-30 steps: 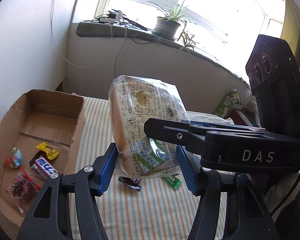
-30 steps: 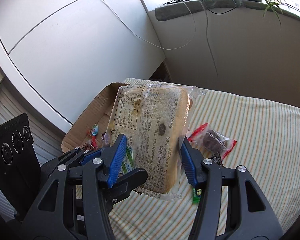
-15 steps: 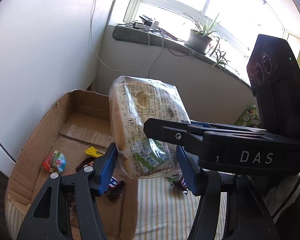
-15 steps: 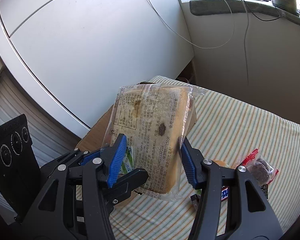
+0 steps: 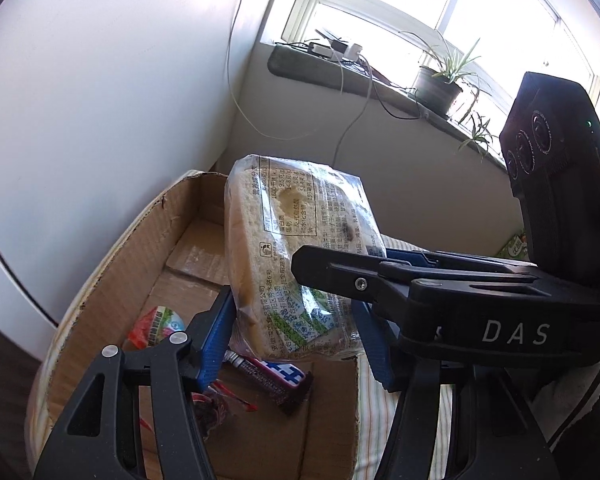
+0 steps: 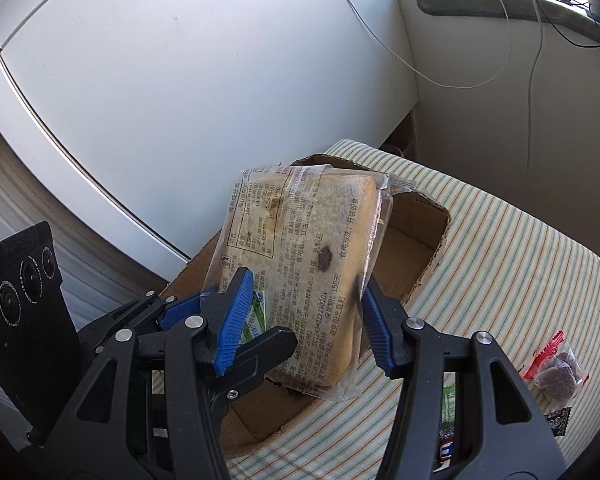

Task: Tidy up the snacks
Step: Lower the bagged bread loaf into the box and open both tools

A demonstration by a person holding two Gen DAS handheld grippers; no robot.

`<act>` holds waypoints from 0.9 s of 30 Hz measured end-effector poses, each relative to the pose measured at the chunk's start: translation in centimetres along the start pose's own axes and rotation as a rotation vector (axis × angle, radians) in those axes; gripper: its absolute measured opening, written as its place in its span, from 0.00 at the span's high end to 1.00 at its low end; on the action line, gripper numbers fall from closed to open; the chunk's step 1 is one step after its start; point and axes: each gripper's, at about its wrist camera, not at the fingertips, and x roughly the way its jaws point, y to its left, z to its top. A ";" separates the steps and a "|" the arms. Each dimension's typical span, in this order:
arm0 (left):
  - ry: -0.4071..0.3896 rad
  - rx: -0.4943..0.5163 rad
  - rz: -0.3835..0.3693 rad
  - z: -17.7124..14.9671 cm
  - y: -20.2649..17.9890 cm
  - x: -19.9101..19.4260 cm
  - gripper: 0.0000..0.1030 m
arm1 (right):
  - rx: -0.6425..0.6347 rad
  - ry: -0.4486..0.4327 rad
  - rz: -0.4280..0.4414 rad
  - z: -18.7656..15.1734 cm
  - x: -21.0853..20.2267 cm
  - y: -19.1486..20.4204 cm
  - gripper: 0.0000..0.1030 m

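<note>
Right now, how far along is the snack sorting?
Done: a few small snacks, including a chocolate bar, lie in the cardboard box. In hand: both the left tongs and right tongs grip the bread pack over the box. Left: drop it in, then fetch the red-edged packet and other wrappers on the striped cloth.

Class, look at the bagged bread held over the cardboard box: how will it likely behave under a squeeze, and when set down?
The bagged bread probably compresses easily: it looks a soft, airy loaf. Its clear wrap looks loose and glossy, so it may slip. Set on end in the cardboard box, it would likely tip flat.
</note>
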 end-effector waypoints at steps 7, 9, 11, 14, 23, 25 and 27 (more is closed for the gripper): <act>-0.003 0.011 0.028 -0.1 0.3 -0.1 0.45 | -0.026 0.018 -0.010 0.2 0.3 0.5 0.46; -0.006 0.013 0.042 -0.1 0.4 -0.1 0.46 | -0.027 0.017 -0.026 0.5 0.5 0.7 0.46; -0.004 0.013 0.048 -0.2 0.5 -0.2 0.47 | -0.030 0.015 -0.039 0.5 0.4 0.7 0.46; -0.009 0.008 0.054 -0.4 0.8 -0.6 0.47 | -0.028 0.010 -0.036 0.5 0.2 0.7 0.46; -0.029 0.014 0.067 -0.6 0.6 -2.0 0.47 | -0.040 -0.020 -0.059 0.1 -1.2 0.6 0.45; -0.034 0.015 0.066 -0.6 0.5 -2.3 0.47 | -0.036 -0.030 -0.061 -0.1 -1.9 0.5 0.42; -0.041 0.016 0.064 -0.6 0.2 -2.7 0.47 | -0.034 -0.041 -0.067 -0.6 -2.8 0.4 0.41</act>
